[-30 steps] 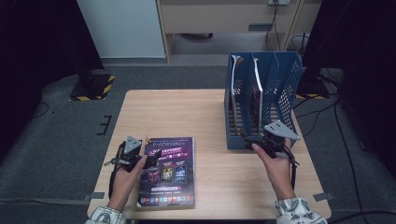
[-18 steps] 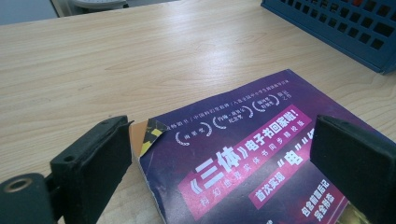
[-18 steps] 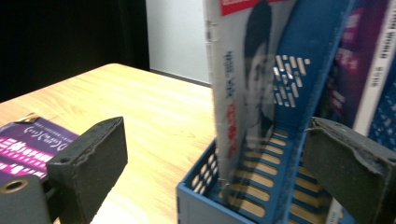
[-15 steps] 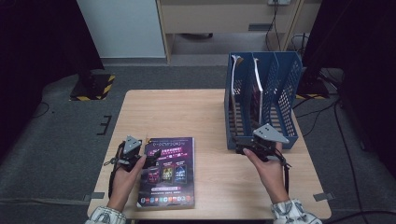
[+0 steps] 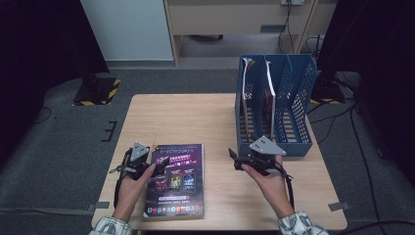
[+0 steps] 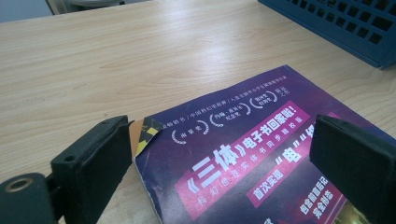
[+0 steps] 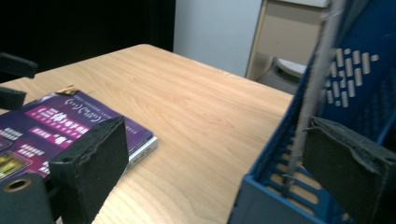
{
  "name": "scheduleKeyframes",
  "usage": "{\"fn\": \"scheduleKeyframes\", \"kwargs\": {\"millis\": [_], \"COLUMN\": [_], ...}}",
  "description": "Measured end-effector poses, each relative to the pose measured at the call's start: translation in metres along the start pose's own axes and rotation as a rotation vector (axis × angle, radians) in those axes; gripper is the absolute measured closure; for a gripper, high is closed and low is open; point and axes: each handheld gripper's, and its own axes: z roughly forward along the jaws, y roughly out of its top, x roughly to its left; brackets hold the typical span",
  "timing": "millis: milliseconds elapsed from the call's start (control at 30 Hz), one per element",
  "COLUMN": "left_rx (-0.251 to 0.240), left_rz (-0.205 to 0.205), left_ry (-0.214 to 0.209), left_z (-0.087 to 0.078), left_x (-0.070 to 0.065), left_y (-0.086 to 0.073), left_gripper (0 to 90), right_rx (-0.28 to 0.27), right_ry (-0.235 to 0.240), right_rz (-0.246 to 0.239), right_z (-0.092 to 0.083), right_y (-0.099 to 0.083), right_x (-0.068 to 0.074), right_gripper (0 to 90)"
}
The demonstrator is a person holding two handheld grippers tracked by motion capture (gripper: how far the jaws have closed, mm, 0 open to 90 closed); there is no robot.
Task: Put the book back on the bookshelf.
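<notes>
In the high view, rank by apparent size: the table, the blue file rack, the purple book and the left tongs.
1. table
2. blue file rack
3. purple book
4. left tongs
The rack stands upright, so its lead over the flat book is less sure.

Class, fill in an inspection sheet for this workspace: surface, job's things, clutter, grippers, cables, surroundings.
Surface: wooden table, bare at the back left.
Job's things: purple book lying flat at the front; blue file rack at the right with books standing in it.
Clutter: nothing seen.
Grippers: left gripper open at the book's corner; right gripper open beside the rack.
Cables: one trails from each gripper; more on the floor.
Surroundings: grey floor, pale cabinet behind.
</notes>
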Motion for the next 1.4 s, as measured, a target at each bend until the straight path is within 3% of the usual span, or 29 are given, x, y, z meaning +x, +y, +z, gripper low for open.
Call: {"fn": "scheduleKeyframes", "kwargs": {"millis": [400, 633, 867, 1033, 1200, 1400], "left_rx": [0.018, 0.038, 0.059, 0.099, 0.142, 0.177], "left_rz": [0.009, 0.017, 0.014, 0.012, 0.010, -0.017], "left_ry": [-0.004, 0.003, 0.026, 0.029, 0.043, 0.067], "left_z": [0.002, 0.004, 0.004, 0.006, 0.008, 0.011], "left_x": [0.000, 0.000, 0.003, 0.006, 0.007, 0.012], "left_y": [-0.001, -0.001, -0.003, -0.006, -0.008, -0.013], "left_gripper": [5.7, 7.8, 11.0, 19.6, 24.5, 20.8], "right_rx": [0.034, 0.092, 0.138, 0.178, 0.215, 0.263], "right_ry": [0.083, 0.134, 0.191, 0.234, 0.236, 0.252], "right_rz": [-0.010, -0.102, -0.120, -0.105, -0.103, -0.076], "right_z": [0.014, 0.029, 0.047, 0.060, 0.070, 0.071], "right_y": [-0.005, -0.015, -0.022, -0.026, -0.032, -0.038], "right_x": [0.028, 0.049, 0.066, 0.077, 0.084, 0.084], "right_gripper": [6.5, 7.8, 11.0, 12.6, 10.9, 10.5]}}
